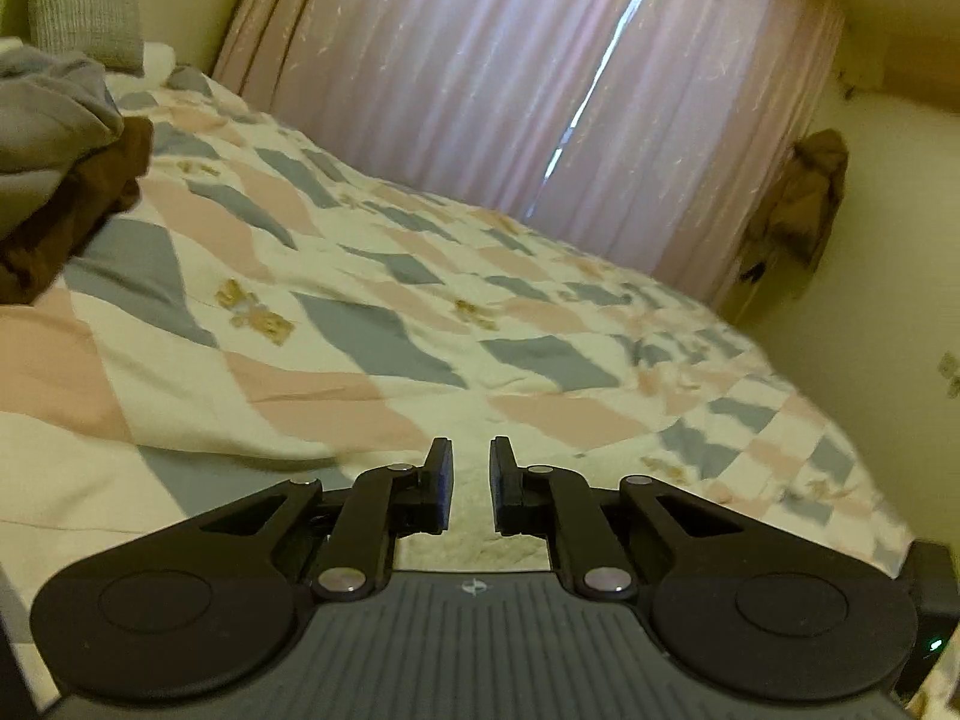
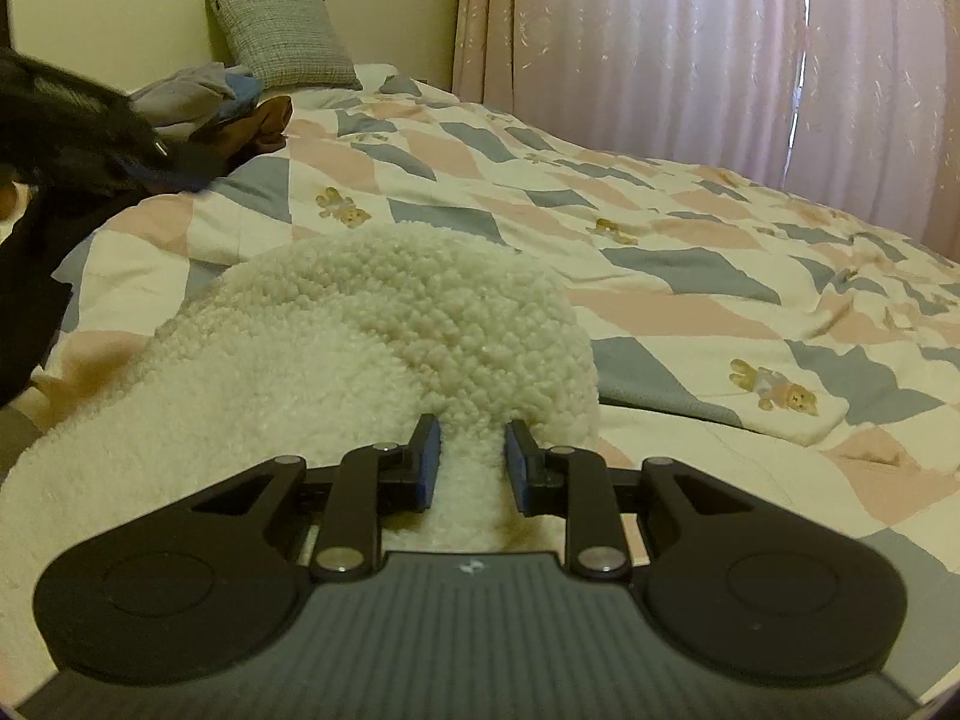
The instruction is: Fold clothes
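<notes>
A white fleecy garment point(image 2: 372, 330) lies bunched on the bed in the right wrist view. My right gripper point(image 2: 471, 450) has its jaws on either side of a fold of it, pinching the fleece. My left gripper point(image 1: 471, 480) hovers over the quilt with a narrow gap between its fingers and nothing in it; a strip of white fleece shows just below it. The left gripper also shows as a dark blur at the left of the right wrist view point(image 2: 90, 138). A pile of grey and brown clothes point(image 1: 54, 168) lies at the head of the bed and also shows in the right wrist view point(image 2: 210, 102).
The bed is covered by a quilt point(image 1: 420, 312) of pink, grey and cream diamonds with teddy bears. A grey pillow point(image 2: 288, 39) leans on the wall. Pink curtains point(image 1: 510, 60) hang along the far side. A brown item point(image 1: 804, 198) hangs on the wall.
</notes>
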A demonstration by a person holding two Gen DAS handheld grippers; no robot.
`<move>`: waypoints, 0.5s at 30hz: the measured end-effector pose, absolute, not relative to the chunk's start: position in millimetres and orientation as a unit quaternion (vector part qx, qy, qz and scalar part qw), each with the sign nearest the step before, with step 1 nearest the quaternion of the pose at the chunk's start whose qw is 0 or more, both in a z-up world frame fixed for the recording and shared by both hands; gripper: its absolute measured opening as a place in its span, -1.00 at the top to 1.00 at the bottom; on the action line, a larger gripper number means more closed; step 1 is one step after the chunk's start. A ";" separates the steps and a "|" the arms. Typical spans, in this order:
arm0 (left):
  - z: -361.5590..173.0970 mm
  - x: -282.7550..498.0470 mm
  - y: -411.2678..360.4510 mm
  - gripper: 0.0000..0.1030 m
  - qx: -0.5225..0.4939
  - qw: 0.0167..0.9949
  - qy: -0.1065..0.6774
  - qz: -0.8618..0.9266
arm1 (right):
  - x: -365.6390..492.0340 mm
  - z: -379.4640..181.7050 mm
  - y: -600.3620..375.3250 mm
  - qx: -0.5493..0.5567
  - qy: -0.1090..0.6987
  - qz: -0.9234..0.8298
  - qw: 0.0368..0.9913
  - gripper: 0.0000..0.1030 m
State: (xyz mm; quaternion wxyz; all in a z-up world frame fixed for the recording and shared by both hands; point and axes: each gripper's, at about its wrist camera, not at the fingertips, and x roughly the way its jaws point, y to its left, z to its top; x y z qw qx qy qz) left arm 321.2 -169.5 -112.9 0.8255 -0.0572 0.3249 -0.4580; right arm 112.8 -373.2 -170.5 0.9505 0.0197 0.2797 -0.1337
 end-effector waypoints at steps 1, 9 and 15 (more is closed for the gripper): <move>-119.0 323.3 -179.0 0.79 -0.051 0.820 0.333 -0.463 | 112.5 -169.8 -373.4 0.020 0.280 -0.133 0.951 0.56; -189.9 329.5 -236.1 0.83 -0.002 0.813 0.395 -0.427 | 102.7 -117.0 -401.5 0.054 0.239 -0.124 0.962 0.53; -194.1 328.7 -245.3 0.83 0.019 0.820 0.392 -0.417 | 140.5 -111.9 -404.6 0.016 0.210 -0.084 0.974 0.66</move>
